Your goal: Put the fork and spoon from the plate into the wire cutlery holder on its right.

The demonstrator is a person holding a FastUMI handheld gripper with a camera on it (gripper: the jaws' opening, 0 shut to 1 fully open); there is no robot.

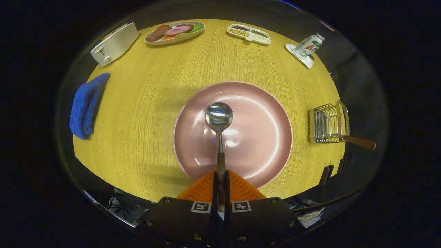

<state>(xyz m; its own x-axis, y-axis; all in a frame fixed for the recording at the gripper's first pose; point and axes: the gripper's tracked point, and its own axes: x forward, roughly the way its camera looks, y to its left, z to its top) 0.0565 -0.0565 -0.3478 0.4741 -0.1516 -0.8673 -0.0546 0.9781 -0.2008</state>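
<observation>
My gripper (221, 175) is shut on the spoon's wooden handle, both fingers pressing on it. The spoon (219, 119) points straight ahead from the fingers, its shiny bowl held above the pink plate (262, 131). The plate lies on the yellow wooden table just beyond the fingers, with nothing else lying on it. The wire cutlery holder (327, 123) stands to the right of the plate near the table's edge. A wooden handle (360, 141), probably the fork's, sticks out of the holder toward the right.
A blue cloth (86, 105) lies at the table's left edge. At the far side stand a white toaster (115, 44), an oval dish of play food (174, 32), a divided tray (248, 34) and a bottle on a white coaster (309, 45).
</observation>
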